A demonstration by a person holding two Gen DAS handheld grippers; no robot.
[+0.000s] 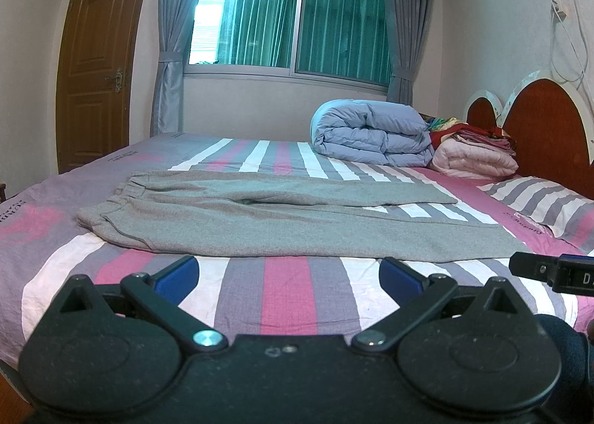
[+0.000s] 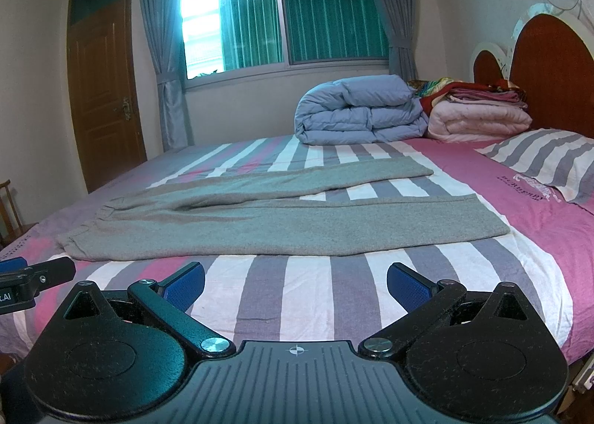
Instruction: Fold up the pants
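Bed: striped pink, grey and white sheet [image 1: 286, 286] fills both views.
Pants: grey pants [image 1: 260, 216] lie flat across the bed, waistband left, legs apart toward the headboard [image 1: 545, 120].
Left hand-held gripper [image 1: 289, 275]: released, jaws wide, short of the pants' near edge.
Right hand-held gripper [image 2: 297, 283]: released, jaws wide, likewise short of the pants.
Far side: folded blue duvet [image 1: 371, 134], pink bedding [image 1: 475, 160], striped pillow [image 2: 545, 160].

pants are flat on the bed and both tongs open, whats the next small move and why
Probably bring both tongs forward to the near leg's edge: the left tongs and right tongs hang open and empty, short of the grey pants, whose legs lie spread apart on the bed, unfolded.
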